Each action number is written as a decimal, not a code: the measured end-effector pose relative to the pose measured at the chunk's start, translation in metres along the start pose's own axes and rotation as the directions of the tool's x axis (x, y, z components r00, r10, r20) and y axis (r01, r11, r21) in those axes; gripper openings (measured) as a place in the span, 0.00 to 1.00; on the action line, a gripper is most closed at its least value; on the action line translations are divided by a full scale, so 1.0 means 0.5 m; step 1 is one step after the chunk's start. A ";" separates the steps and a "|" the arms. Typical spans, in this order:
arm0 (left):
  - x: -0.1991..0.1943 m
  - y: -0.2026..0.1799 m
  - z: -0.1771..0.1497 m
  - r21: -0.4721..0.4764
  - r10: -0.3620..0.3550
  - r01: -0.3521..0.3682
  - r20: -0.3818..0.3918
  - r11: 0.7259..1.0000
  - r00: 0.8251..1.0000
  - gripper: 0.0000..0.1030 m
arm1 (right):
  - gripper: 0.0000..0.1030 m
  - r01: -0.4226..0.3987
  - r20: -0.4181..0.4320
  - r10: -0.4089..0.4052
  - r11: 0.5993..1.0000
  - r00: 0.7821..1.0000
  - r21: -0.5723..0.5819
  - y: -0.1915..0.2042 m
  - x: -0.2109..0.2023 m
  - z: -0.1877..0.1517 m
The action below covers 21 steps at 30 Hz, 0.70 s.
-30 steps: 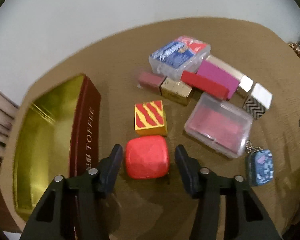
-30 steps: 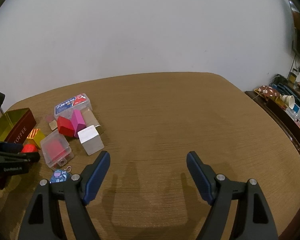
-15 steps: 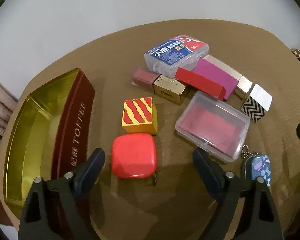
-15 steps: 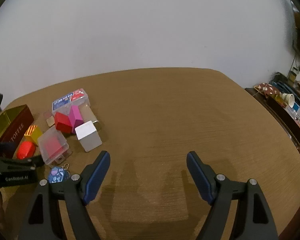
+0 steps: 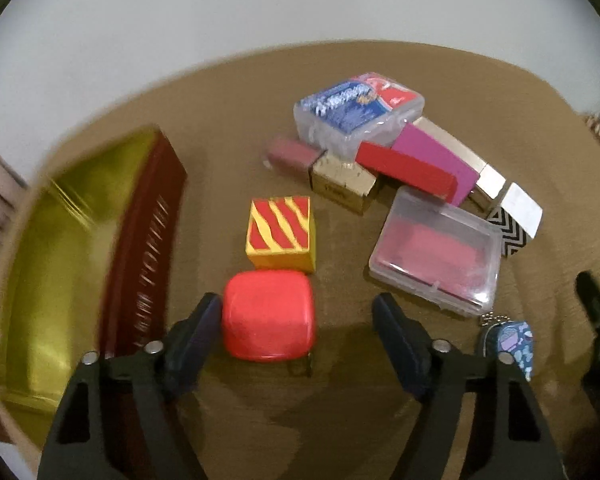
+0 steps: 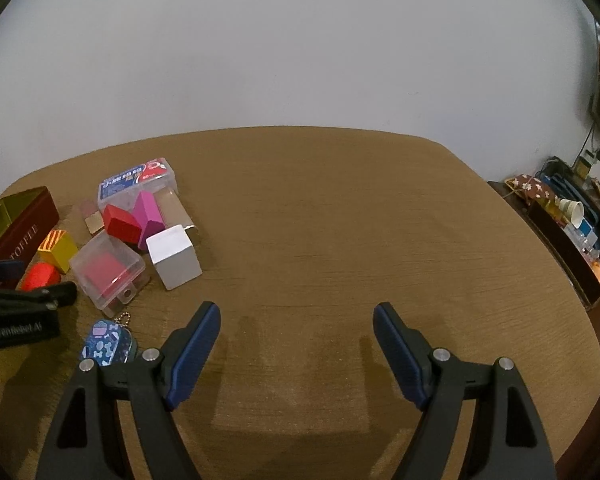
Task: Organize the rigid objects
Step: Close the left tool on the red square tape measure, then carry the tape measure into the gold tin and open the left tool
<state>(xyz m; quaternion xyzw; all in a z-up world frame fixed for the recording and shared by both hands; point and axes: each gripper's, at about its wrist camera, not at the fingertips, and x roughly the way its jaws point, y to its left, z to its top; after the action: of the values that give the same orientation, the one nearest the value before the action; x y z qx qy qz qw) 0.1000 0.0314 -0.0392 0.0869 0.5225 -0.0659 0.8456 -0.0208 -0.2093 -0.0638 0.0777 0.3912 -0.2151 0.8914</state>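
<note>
My left gripper is open, its jaws on either side of a red rounded cube; the left finger is close against the cube's side, the right one well apart. The cube rests on the table and also shows in the right wrist view. A red-and-yellow striped cube sits just beyond it. An open gold tin with dark red "TOFFEE" sides stands to the left. My right gripper is open and empty over bare table.
A cluster lies right of the cubes: clear case with pink insert, blue-labelled clear box, red block, magenta block, gold box, silver box, patterned blue keychain. A cluttered shelf stands off the table, right.
The left gripper opened wide from around the red cube, leaving it on the table, then moved forward again so its jaws flank the cube. The right gripper barely moved.
</note>
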 end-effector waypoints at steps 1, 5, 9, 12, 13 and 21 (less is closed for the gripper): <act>0.007 0.019 0.003 -0.021 -0.047 0.047 -0.005 0.999 0.999 0.59 | 0.79 0.003 0.000 -0.003 1.000 1.000 -0.006 0.003 0.000 0.000; -0.004 0.036 0.004 -0.034 -0.096 0.096 -0.007 0.995 0.995 0.42 | 0.79 0.001 -0.013 -0.002 1.000 1.000 -0.012 0.004 0.006 0.003; 0.010 0.105 -0.001 -0.047 -0.180 0.180 -0.013 0.983 0.984 0.42 | 0.79 -0.007 -0.022 0.007 1.000 1.000 0.000 -0.001 0.010 0.003; -0.015 0.133 -0.020 -0.059 -0.233 0.233 0.006 0.971 0.972 0.42 | 0.79 -0.020 -0.016 0.021 1.000 1.000 0.010 -0.006 0.009 0.004; -0.029 0.138 -0.021 -0.058 -0.236 0.236 0.014 0.970 0.972 0.42 | 0.79 -0.025 -0.014 0.025 1.000 1.000 0.015 -0.008 0.008 0.002; -0.172 0.232 -0.010 -0.123 -0.164 0.176 0.102 0.977 0.981 0.42 | 0.79 -0.033 -0.011 0.033 0.999 0.999 0.022 -0.011 0.005 0.001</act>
<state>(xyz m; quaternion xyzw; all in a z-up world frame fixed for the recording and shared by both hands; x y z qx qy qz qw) 0.0808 0.1476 0.0445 -0.0173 0.4923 -0.1074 0.8636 -0.0215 -0.2153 -0.0652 0.0950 0.3925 -0.2042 0.8917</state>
